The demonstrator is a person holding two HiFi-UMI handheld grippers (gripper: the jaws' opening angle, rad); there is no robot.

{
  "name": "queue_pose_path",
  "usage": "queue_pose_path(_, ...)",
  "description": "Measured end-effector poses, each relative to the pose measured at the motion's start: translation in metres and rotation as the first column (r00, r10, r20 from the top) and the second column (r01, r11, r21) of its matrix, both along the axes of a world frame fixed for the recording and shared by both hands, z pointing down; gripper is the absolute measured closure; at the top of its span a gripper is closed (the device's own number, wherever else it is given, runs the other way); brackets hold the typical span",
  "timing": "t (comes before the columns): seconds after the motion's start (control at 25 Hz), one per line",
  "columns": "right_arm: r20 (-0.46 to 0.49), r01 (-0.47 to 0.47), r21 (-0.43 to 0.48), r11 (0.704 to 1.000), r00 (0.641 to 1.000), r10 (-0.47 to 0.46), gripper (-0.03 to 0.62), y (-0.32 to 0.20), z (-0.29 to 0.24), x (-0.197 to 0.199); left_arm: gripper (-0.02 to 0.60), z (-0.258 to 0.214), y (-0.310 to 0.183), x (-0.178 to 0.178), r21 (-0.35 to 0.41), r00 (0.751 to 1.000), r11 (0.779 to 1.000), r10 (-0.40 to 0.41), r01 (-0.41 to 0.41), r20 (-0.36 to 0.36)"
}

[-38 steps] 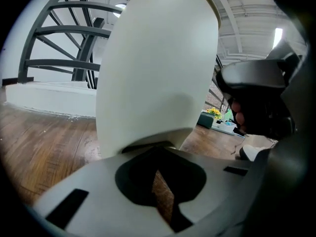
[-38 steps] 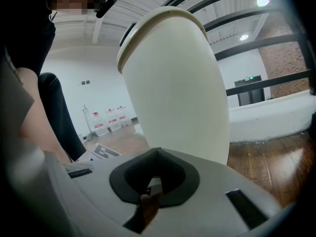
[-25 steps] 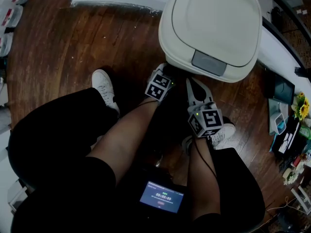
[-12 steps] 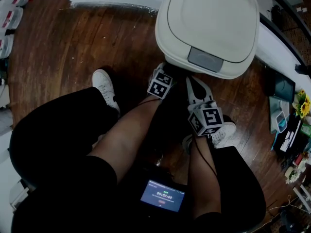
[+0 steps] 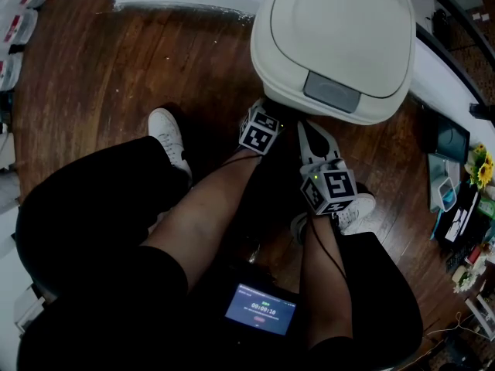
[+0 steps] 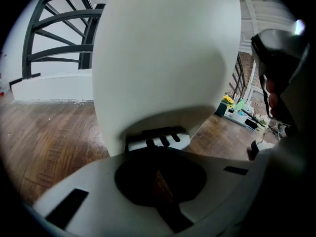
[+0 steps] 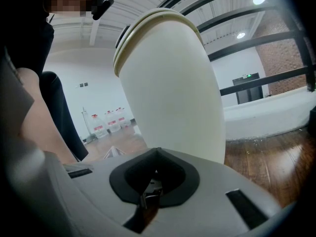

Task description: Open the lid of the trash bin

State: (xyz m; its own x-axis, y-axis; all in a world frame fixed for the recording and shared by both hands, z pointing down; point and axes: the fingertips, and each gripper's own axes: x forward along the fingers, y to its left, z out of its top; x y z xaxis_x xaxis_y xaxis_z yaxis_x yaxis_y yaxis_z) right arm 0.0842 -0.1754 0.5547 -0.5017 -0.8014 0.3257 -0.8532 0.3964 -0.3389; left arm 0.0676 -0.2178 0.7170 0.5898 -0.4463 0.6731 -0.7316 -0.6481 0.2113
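Cream plastic trash bin (image 5: 264,64) upper right in head view, lid (image 5: 340,29) down. You hold both tongs low at its base, likely for the white foot pedal (image 6: 157,139): left gripper (image 6: 158,154) jaws together, empty, nosed at it; right gripper (image 7: 157,154) also pinched together, empty, alongside. Your legs (image 5: 201,222) and white shoe (image 5: 166,137) crowd the wood floor (image 5: 116,68); pedal path looks clear.

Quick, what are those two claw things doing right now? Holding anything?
Left gripper: fingers closed, holding nothing.
Right gripper: fingers closed, holding nothing.
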Motion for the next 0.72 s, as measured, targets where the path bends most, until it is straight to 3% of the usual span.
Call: queue_pose_path(0.72,0.004,-0.018,-0.005,1.0,1.0,0.018,0.588,-0.0001,0.0025,0.0049,0.555,0.0042,0.0,0.0026,-0.034,0.999,0.999,-0.028,0.027,-0.02)
